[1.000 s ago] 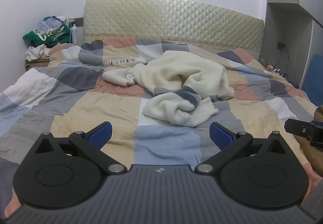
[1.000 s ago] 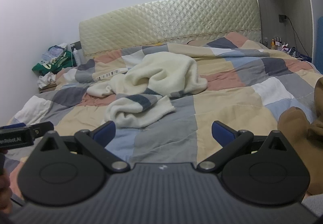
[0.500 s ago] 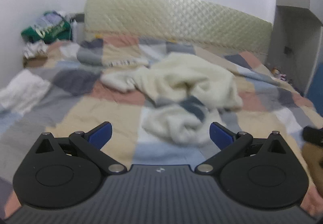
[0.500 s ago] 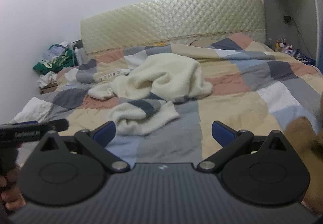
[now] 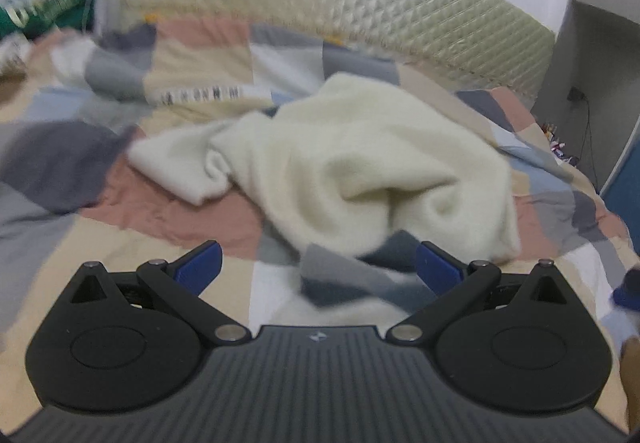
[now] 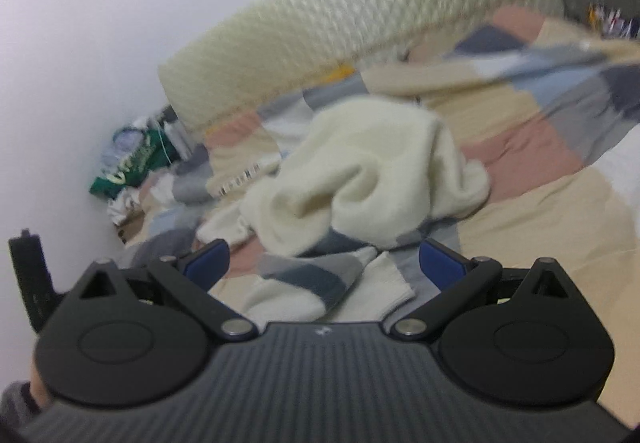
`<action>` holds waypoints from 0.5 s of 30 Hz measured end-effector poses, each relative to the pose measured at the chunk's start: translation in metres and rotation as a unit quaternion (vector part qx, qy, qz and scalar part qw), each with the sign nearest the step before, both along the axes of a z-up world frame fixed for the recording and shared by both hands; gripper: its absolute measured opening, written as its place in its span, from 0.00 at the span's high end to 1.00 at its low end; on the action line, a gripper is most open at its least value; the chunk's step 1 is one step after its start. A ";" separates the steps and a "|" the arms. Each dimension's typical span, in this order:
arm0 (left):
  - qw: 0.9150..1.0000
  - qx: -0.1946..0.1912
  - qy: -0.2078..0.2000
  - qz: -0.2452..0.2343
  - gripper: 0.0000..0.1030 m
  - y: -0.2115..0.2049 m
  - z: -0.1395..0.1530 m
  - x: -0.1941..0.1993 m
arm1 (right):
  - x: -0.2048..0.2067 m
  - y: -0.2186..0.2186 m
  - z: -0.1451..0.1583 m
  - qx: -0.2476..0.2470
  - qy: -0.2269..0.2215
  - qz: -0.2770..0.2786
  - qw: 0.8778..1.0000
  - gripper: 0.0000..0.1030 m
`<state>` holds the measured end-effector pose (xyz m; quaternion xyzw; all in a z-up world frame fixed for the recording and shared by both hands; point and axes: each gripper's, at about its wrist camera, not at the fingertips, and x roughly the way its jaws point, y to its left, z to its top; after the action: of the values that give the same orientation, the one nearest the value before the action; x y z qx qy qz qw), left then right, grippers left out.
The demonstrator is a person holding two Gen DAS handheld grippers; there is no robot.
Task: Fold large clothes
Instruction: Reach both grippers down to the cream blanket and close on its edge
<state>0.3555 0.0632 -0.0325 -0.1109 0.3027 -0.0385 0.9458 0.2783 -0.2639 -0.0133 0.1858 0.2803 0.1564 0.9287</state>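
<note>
The cream sweater point(image 5: 360, 163) lies crumpled in the centre of the left wrist frame, on the patchwork bedspread point(image 5: 180, 203). In the right wrist view the same sweater point(image 6: 372, 179) occupies the middle of the frame. A band of grey and dark blue stripes point(image 5: 352, 279) shows at its near edge, at lower centre, just beyond the fingertips. One cream sleeve point(image 5: 172, 159) trails toward the left of the frame. The garment is bunched and unfolded; no fold has been made.

The left gripper point(image 5: 318, 269) has its blue pads point(image 5: 198, 267) spread wide apart with nothing between them. The right gripper point(image 6: 324, 263) is likewise spread, blue pads point(image 6: 440, 263) empty. Neither touches the cloth. Both frames are blurred and the right view is tilted.

Step in hand, as judged: approach. Both grippers are directed at the near striped end of the sweater ahead of a first grasp.

Next move, as judged:
1. Lower each gripper to a separate point on the near hem or on the shoulders, well apart from each other.
2. Close on a single layer of cloth, not on the bedspread beneath.
3. Lift and spread the sweater flat before any fold.

Caution: the knit is thick and soft, so layers may be taken together. The quilted headboard point(image 5: 320, 3) and the pile of clothes point(image 6: 132, 163) at the left lie outside the work area.
</note>
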 end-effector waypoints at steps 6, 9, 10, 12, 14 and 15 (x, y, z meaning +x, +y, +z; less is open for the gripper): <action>0.998 -0.058 0.028 -0.022 0.00 0.036 -0.062 0.099 | 0.093 0.009 -0.072 0.025 0.074 -0.006 0.997 0.04; 0.994 -0.098 0.045 -0.033 0.01 0.047 -0.091 0.133 | 0.122 0.008 -0.101 0.040 0.085 -0.035 0.995 0.05; 0.992 -0.115 0.049 -0.032 0.01 0.052 -0.100 0.144 | 0.129 0.007 -0.108 0.051 0.089 -0.045 0.994 0.06; 0.987 -0.151 0.048 -0.038 0.01 0.058 -0.111 0.156 | 0.141 0.005 -0.121 0.062 0.092 -0.062 0.992 0.08; 0.981 -0.178 0.052 -0.049 0.05 0.061 -0.119 0.167 | 0.150 0.005 -0.127 0.068 0.088 -0.073 0.991 0.15; 0.979 -0.186 0.057 -0.054 0.11 0.061 -0.122 0.173 | 0.154 0.004 -0.128 0.069 0.085 -0.076 0.991 0.16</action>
<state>0.5285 0.1243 -0.1547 -0.2704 0.3492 -0.1387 0.8864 0.4326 -0.2596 -0.1413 0.2825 0.3317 0.0882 0.8958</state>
